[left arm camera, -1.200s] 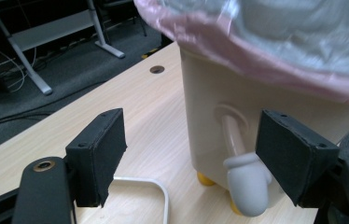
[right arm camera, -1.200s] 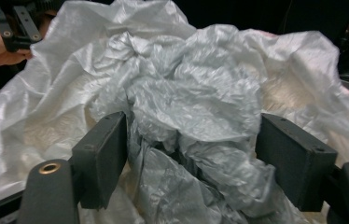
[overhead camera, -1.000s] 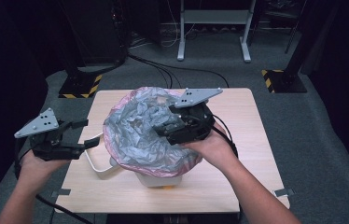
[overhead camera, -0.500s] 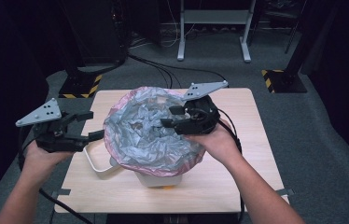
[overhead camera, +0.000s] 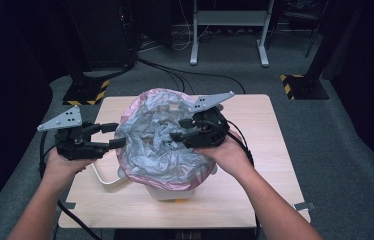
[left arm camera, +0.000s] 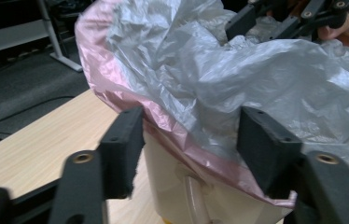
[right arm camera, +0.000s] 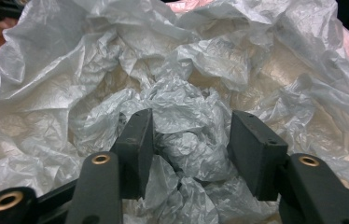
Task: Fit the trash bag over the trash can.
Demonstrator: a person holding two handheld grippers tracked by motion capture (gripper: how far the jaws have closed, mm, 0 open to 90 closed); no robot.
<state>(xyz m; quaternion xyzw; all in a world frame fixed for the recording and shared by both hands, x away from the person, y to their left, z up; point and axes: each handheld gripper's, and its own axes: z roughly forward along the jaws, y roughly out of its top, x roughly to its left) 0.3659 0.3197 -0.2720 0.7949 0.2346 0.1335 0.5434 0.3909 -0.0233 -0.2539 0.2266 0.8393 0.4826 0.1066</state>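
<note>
I am fitting the plastic liner bag (overhead camera: 162, 145) into the cream bucket (overhead camera: 170, 191) that stands on the wooden table (overhead camera: 255, 200), near its front edge. My right gripper (overhead camera: 177, 129) reaches into the bag's mouth, its jaws half spread around a crumpled fold; whether they truly pinch it, I cannot tell. My left gripper (overhead camera: 116, 135) has just been closing, its jaws straddling the pink-edged rim without pressing yet. Next I must nip that rim and draw it over the bucket's lip. The bag is grey, translucent and heavily wrinkled.
</note>
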